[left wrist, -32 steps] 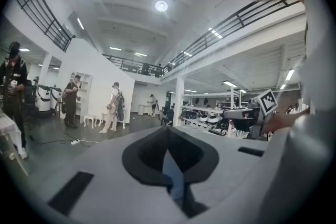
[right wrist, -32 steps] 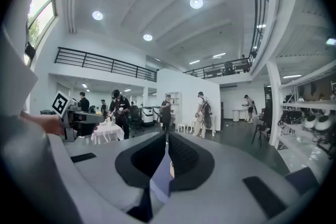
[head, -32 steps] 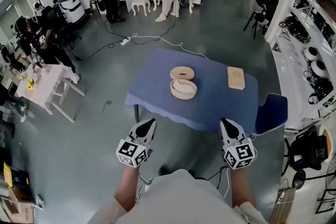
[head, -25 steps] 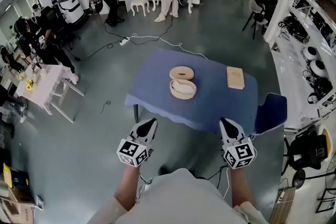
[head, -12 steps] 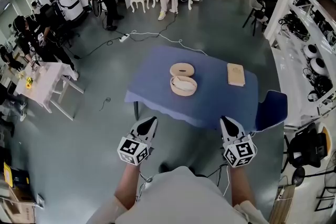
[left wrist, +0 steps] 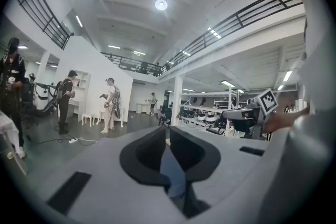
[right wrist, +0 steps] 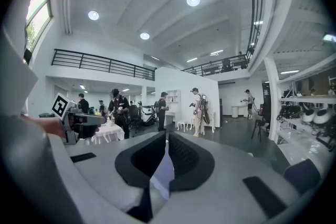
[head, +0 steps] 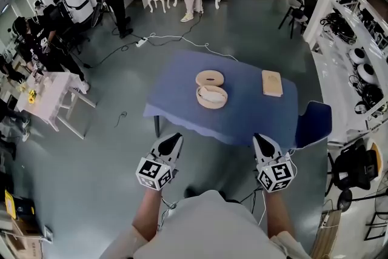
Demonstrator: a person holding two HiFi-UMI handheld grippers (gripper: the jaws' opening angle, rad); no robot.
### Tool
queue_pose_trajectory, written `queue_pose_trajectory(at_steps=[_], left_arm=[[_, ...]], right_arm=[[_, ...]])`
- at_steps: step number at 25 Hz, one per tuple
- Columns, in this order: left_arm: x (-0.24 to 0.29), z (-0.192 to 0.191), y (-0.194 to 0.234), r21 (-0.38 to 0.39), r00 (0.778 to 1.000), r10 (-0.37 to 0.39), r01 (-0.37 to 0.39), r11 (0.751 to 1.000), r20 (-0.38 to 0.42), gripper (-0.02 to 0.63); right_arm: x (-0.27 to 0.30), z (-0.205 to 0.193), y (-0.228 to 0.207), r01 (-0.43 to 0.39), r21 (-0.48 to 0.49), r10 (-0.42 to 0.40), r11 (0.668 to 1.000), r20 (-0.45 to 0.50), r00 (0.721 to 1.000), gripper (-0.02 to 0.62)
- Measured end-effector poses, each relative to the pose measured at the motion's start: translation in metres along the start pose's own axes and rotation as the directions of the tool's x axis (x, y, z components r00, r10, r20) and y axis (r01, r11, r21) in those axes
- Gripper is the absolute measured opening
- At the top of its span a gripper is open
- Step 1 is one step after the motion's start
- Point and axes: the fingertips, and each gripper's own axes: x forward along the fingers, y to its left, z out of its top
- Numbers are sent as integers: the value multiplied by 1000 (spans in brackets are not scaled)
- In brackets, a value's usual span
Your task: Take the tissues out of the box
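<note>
Tissues (head: 212, 94), white, sitting inside round pale wooden box (head: 211, 108), out on the middle of blue-clothed table (head: 254, 115). Just behind that box, touching it or very nearly, matching round wooden lid (head: 210, 77), lying flat. Off to the right on the same cloth, well apart from both, flat rectangular wooden block (head: 271, 83). Over by the table's near right corner, blue chair (head: 313, 123), tucked in close. Down now to the near side: left gripper (head: 174, 138) and right gripper (head: 259, 137), grey, each with its marker cube, held low and close to the body, well short of the table edge, noses pointing toward it. Opening on the left, just a thin slit between the jaws, nothing in there. Clenched on the right, tips together, grasping nothing at all. Beyond the table, several people standing about on grey floor (head: 242, 27), plus small white side table (head: 51, 91) away to the left.
</note>
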Motion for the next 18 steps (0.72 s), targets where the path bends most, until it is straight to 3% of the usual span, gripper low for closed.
queue_pose_trajectory(at_steps=[6,18], left_arm=[[-4,1,10,-12,1000,7,-6,1000,19,97],[-15,-8,29,-20,999,-36,36,999,0,112]], right_arm=[[1,-7,2,29,16,-28,999,-21,999,41],[9,-17,24,77,38,-75,996,-45,996,41]])
